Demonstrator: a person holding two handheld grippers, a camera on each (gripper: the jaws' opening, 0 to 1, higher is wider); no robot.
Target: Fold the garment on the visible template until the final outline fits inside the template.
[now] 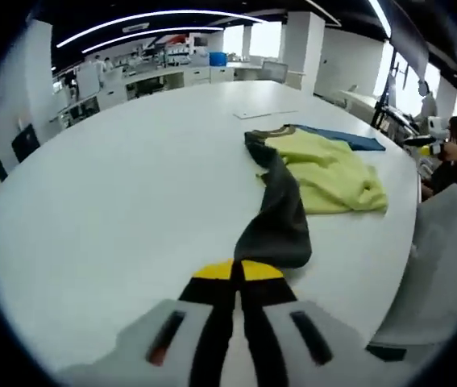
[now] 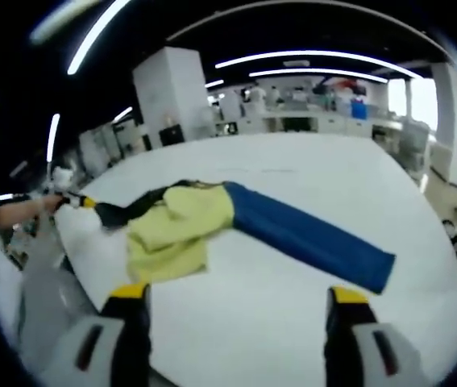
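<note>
The garment lies on the white table (image 1: 115, 218): a yellow-green body (image 1: 329, 173), a blue sleeve (image 1: 349, 139) and a dark grey sleeve (image 1: 280, 210) stretched toward me. My left gripper (image 1: 236, 270) is shut on the dark grey sleeve's end, its yellow tips pressed together. In the right gripper view the yellow-green body (image 2: 172, 230) is bunched and the blue sleeve (image 2: 309, 234) lies flat to the right. My right gripper (image 2: 238, 294) stands wide open above the table's near edge, nothing between its jaws. The left gripper (image 2: 87, 201) shows at the dark sleeve's (image 2: 131, 210) tip.
A thin pale marking (image 1: 264, 113) lies on the table beyond the garment. A person (image 1: 454, 157) sits at the table's right edge, with a grey chair back (image 1: 438, 266) nearby. Office desks and pillars (image 2: 172, 97) stand far behind.
</note>
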